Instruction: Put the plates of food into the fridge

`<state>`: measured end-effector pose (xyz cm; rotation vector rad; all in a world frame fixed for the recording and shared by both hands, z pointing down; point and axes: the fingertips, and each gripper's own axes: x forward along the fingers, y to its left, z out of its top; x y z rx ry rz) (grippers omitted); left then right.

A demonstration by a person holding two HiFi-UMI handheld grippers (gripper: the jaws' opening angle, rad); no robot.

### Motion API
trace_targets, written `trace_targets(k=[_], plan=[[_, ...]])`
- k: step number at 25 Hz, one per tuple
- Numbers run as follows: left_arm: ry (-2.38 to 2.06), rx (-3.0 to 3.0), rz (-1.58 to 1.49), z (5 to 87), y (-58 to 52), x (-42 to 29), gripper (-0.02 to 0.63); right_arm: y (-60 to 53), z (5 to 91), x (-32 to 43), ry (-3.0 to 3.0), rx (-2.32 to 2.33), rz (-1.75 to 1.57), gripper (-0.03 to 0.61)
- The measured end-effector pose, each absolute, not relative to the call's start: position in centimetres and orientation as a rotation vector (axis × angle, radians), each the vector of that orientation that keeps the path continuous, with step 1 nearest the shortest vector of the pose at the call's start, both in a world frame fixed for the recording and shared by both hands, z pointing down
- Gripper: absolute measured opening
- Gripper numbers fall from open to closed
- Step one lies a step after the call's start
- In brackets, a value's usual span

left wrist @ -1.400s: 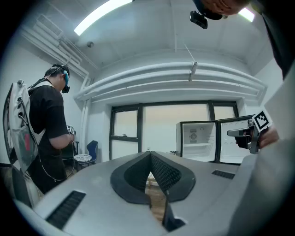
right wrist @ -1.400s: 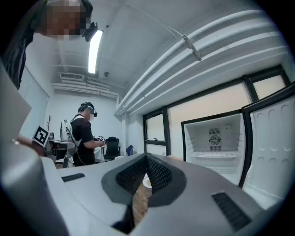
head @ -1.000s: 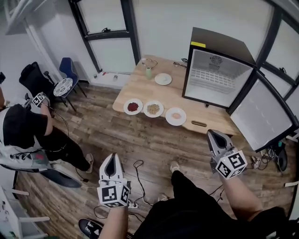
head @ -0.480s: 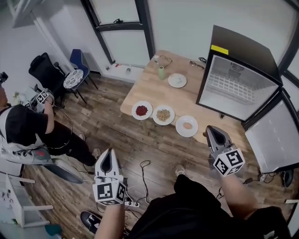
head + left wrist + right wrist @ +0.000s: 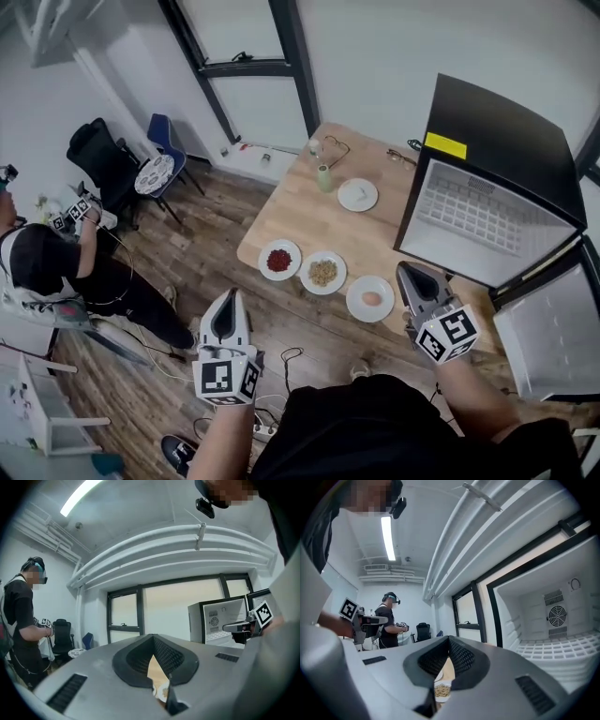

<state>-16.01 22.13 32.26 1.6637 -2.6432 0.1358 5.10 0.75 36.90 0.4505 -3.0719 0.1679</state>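
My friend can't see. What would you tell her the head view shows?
From above, a person holds the left gripper and the right gripper, both empty, toward a wooden table with a row of three plates of food. A black fridge stands open at the table's right end; another person is far left.

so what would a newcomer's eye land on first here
The open fridge at the right end of the wooden table stands out first, with its door swung wide. Next come three plates in a row along the table's near edge: the red food plate, the grain plate and the pale food plate. In the foreground, the left hand-held gripper and right hand-held gripper are shut and empty.
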Motion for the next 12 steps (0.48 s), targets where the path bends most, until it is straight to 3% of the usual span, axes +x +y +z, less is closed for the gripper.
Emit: trace_targets(k=[5, 12], plan=[[-2.565, 1.666, 0.232, 34.3, 18.9, -15.9, 0.003, -2.5, 38.3, 3.5, -3.065, 0.425, 0.229, 0.021], [-2.555, 1.615, 0.264, 36.3, 16.6, -21.4, 0.003, -5.3, 41.0, 2.4, -2.975, 0.493, 0.280, 0.021]])
